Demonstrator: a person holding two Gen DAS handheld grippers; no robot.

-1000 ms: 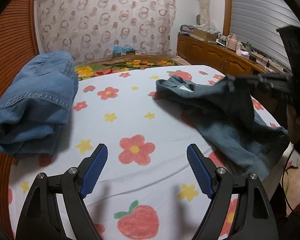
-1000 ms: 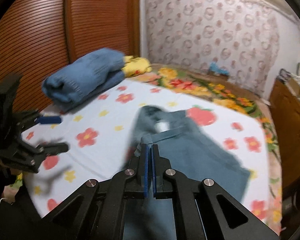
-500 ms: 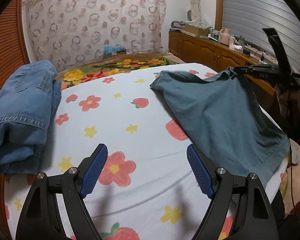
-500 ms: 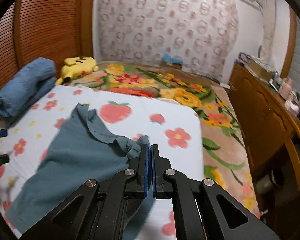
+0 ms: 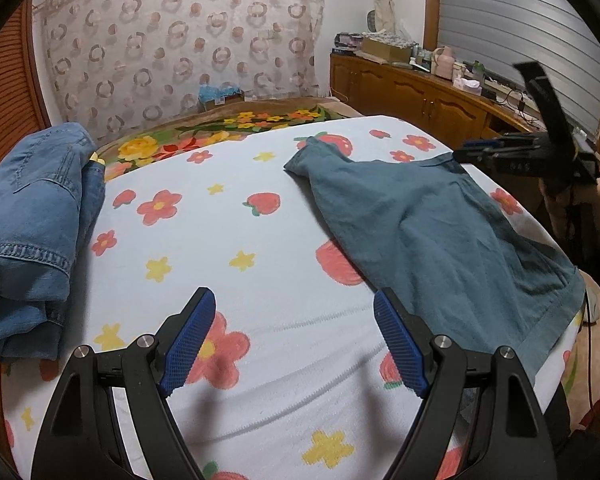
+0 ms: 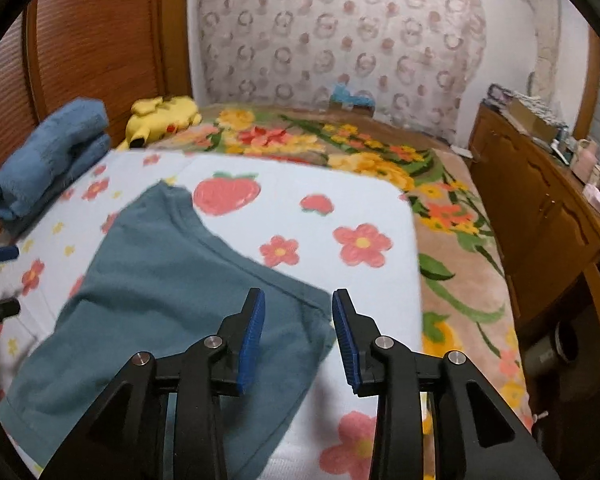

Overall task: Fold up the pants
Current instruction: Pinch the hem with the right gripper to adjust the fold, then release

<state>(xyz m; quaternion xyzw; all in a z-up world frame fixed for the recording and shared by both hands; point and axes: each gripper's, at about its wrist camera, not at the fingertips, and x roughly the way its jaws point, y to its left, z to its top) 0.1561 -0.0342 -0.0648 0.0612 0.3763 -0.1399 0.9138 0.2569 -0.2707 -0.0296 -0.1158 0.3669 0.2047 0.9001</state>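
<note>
The teal pants (image 5: 440, 224) lie spread flat on the bed (image 5: 260, 264), which has a white sheet with flowers and strawberries; in the left wrist view they are at 2 o'clock. The left claw (image 5: 294, 340) is spread wide above the bare sheet and holds nothing. The right claw (image 6: 298, 332) is also spread, just over the waist corner of the pants, not pinching it. A folded denim pile (image 5: 32, 224) rests at 9 o'clock.
</note>
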